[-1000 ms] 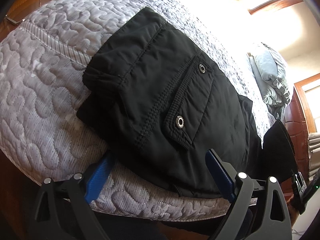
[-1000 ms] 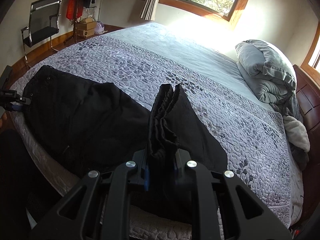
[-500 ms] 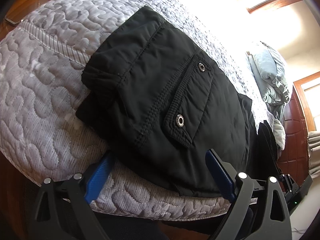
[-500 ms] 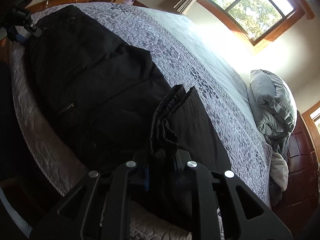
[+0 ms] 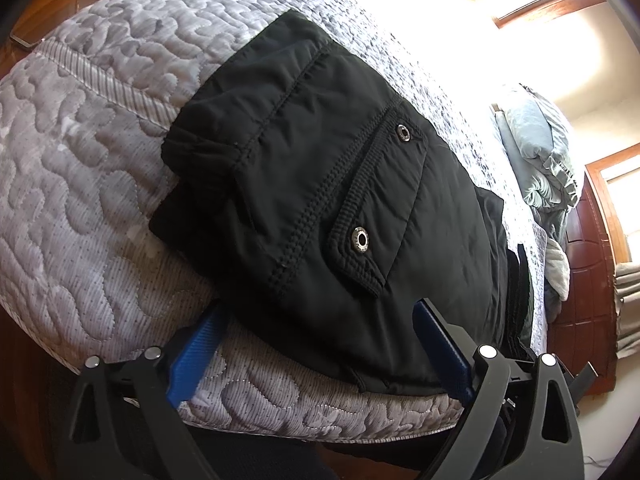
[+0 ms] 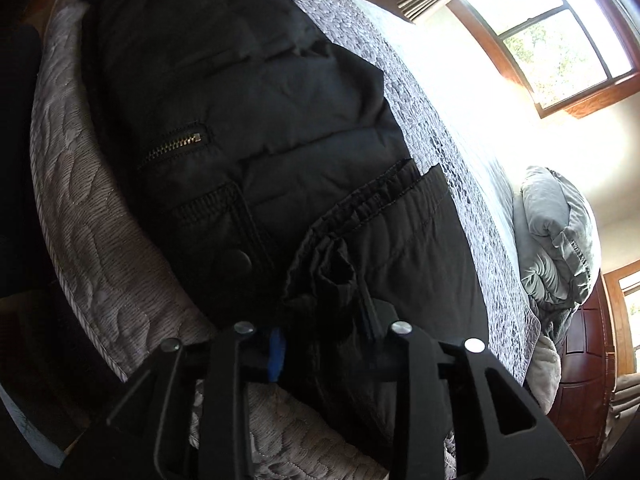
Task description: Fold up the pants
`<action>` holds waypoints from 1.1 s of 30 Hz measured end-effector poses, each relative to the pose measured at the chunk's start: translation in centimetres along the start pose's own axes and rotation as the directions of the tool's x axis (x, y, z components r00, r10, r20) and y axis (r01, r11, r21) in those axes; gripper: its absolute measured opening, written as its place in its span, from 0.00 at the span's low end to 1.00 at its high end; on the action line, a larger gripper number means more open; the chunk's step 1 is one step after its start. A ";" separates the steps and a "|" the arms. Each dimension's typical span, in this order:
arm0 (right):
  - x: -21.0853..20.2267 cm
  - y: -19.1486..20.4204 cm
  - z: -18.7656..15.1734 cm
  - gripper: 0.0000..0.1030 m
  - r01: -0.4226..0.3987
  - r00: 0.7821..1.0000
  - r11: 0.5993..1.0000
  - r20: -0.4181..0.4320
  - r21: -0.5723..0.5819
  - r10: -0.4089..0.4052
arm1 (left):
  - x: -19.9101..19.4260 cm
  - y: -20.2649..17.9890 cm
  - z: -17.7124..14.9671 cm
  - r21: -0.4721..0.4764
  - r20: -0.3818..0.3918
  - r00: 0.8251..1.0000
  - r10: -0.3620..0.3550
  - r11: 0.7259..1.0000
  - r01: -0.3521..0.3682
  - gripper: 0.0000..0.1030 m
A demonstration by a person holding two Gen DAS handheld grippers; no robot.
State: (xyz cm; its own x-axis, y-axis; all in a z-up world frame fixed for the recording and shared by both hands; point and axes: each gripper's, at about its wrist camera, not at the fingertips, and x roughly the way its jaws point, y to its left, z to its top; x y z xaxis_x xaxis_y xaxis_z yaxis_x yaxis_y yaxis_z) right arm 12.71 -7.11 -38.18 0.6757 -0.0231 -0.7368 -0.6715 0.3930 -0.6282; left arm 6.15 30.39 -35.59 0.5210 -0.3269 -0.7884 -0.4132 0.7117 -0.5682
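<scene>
1. The black cargo pants [image 5: 320, 184] are lying along the near edge of the bed [image 5: 80, 208], on its quilted grey bedspread, so that I am working from the bedside without reaching across.
2. I am holding the left tool [image 5: 316, 344] with its blue pads spread wide, straddling the end of the pants with the snap-flap pocket [image 5: 380, 208]; nothing is pinched, and I judge it is standing ready to pin or catch that end.
3. I am keeping the right tool [image 6: 320, 344] clamped on the gathered elastic end [image 6: 344, 240], bunching both layers so they travel together.
4. That end is lying over the zip pocket [image 6: 176, 146] region, which suggests a lengthwise fold in progress.
5. The pillows [image 6: 556, 240] are sitting well apart, at the headboard.
</scene>
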 end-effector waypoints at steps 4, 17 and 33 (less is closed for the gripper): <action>-2.2 -0.6 0.3 0.51 -0.050 0.998 0.997 0.035 0.053 0.049 | 0.1 0.0 0.1 -0.002 -0.007 1.000 0.002 1.000 -0.002 0.92; -0.8 -12.3 -1.2 0.36 -0.271 0.959 0.837 0.063 0.474 0.275 | 0.2 0.1 0.1 -0.043 0.019 1.000 -0.012 0.999 0.012 0.95; 0.3 -14.8 7.0 0.70 -0.628 0.760 0.725 0.023 0.284 0.649 | -1.4 4.0 -0.5 -0.277 0.135 0.977 -0.167 0.940 0.199 0.96</action>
State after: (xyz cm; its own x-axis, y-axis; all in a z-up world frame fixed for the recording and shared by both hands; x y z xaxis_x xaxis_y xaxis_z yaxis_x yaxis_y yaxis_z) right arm 25.00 -6.47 -27.37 0.0848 0.2592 -0.9621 -0.8247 0.5602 0.0782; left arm 3.40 33.41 -36.89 0.6787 -0.3544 -0.6432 -0.4913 0.4319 -0.7564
